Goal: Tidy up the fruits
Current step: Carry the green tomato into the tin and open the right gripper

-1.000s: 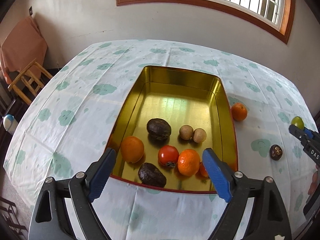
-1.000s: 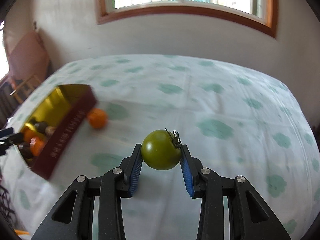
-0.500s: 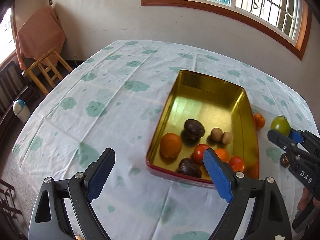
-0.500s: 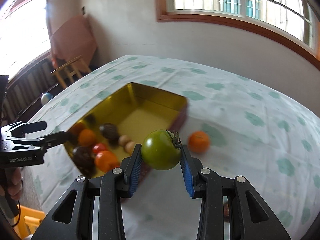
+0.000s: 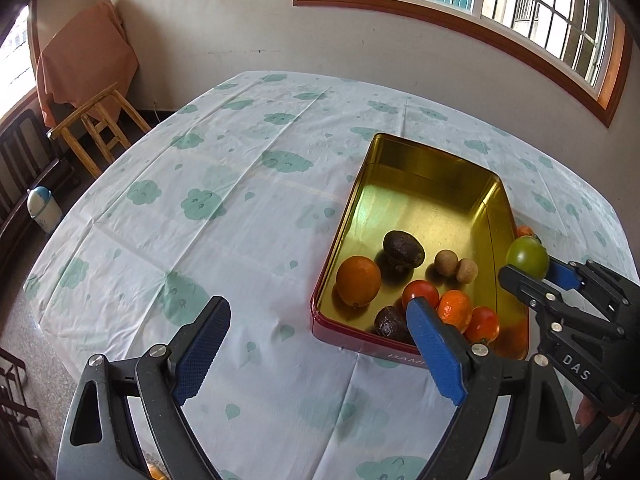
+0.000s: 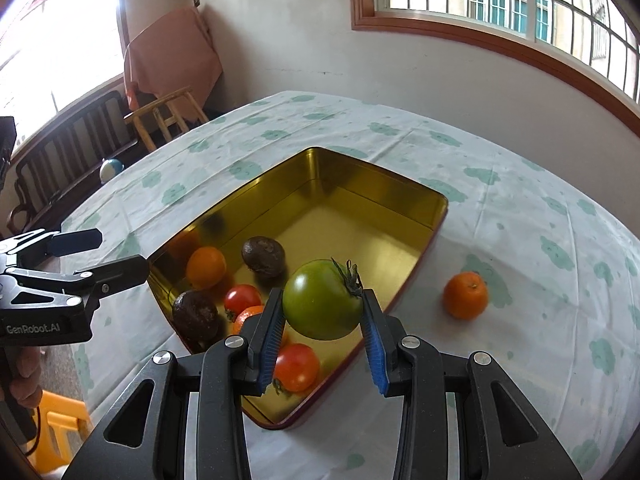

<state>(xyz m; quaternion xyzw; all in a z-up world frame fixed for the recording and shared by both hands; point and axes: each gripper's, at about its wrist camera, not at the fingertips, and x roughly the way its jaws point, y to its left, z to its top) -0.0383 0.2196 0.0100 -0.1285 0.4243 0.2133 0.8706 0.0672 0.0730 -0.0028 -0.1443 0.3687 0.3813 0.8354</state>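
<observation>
R gripper (image 6: 322, 334) clamped on green tomato (image 6: 322, 305) above tin (image 6: 416, 258); L gripper (image 5: 316, 350) wide, empty.

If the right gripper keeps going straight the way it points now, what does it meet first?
The right gripper, shut on the green tomato, points down into the gold metal tin. Going straight on, the tomato would probably reach the tin's bare floor near the red tomato and small orange, though depth is unclear.

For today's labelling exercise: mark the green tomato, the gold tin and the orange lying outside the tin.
green tomato (image 6: 322, 306), right wrist view, middle of its skin
gold tin (image 6: 372, 184), right wrist view, far wall
orange (image 6: 465, 295), right wrist view, centre
</observation>
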